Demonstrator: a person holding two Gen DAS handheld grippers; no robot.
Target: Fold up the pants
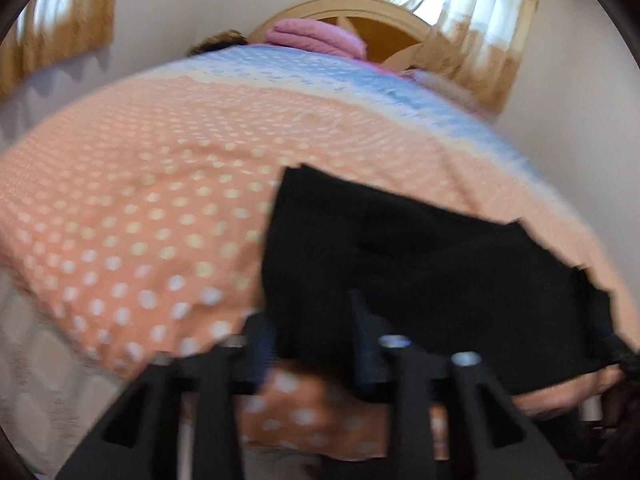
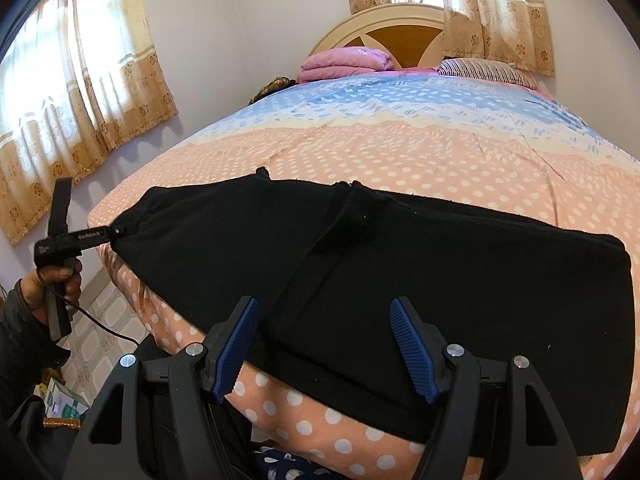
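Observation:
The black pants (image 2: 400, 264) lie spread across the near edge of the bed, folded lengthwise, running left to right. My right gripper (image 2: 324, 344) is open with its blue pads wide apart, hovering just above the pants' near edge, holding nothing. My left gripper (image 2: 116, 234) shows at the far left of the right wrist view, its tips at the pants' left end and seemingly pinching the cloth. In the blurred left wrist view the pants (image 1: 420, 272) fill the space over the gripper (image 1: 312, 340), with cloth lying between the fingers.
The bed (image 2: 400, 152) has a pink polka-dot and blue cover. A folded pink blanket (image 2: 344, 62) and a striped pillow (image 2: 484, 70) lie at the headboard. Curtains hang at left and behind. A box (image 2: 64, 404) sits on the tiled floor at left.

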